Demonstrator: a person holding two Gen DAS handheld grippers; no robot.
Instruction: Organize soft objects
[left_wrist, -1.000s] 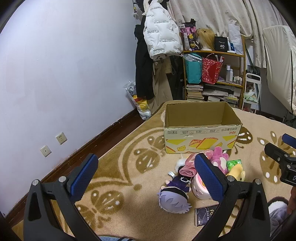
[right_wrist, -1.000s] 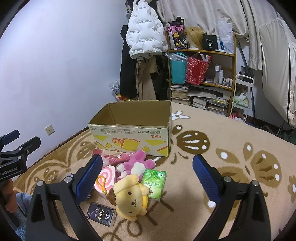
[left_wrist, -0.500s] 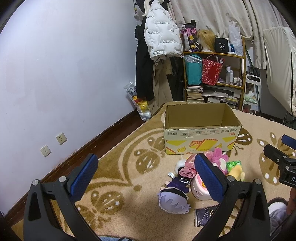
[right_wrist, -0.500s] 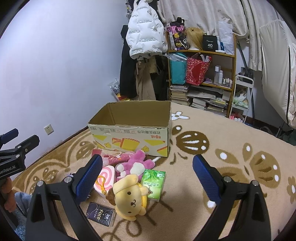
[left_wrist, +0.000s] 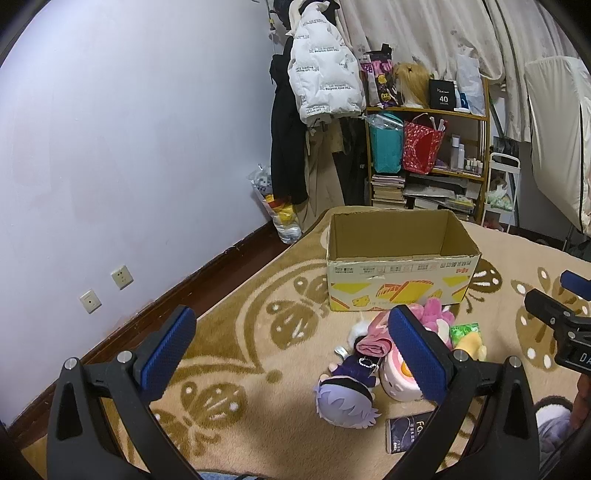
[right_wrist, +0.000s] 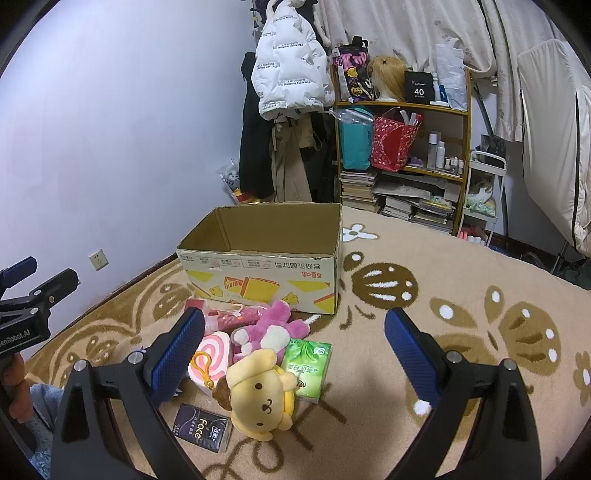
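Note:
An open, empty cardboard box (left_wrist: 402, 273) (right_wrist: 266, 280) stands on the carpet. In front of it lies a pile of soft things: a yellow dog plush (right_wrist: 260, 397), a pink plush (right_wrist: 269, 328), a pink swirl squishy (right_wrist: 210, 354), a rolled pink cloth (left_wrist: 373, 341) and a purple-haired doll (left_wrist: 347, 397). A green tissue pack (right_wrist: 306, 363) and a dark "Face" pack (right_wrist: 201, 430) lie beside them. My left gripper (left_wrist: 291, 354) is open and empty, above the carpet left of the pile. My right gripper (right_wrist: 295, 354) is open and empty, above the pile.
A shelf (right_wrist: 402, 155) with bags, books and bottles stands behind the box, with coats (left_wrist: 321, 85) hanging to its left. The wall (left_wrist: 129, 155) with sockets runs along the left. The patterned carpet (right_wrist: 461, 302) spreads to the right.
Both views have shifted only slightly; the objects lie as before and both grippers stay open.

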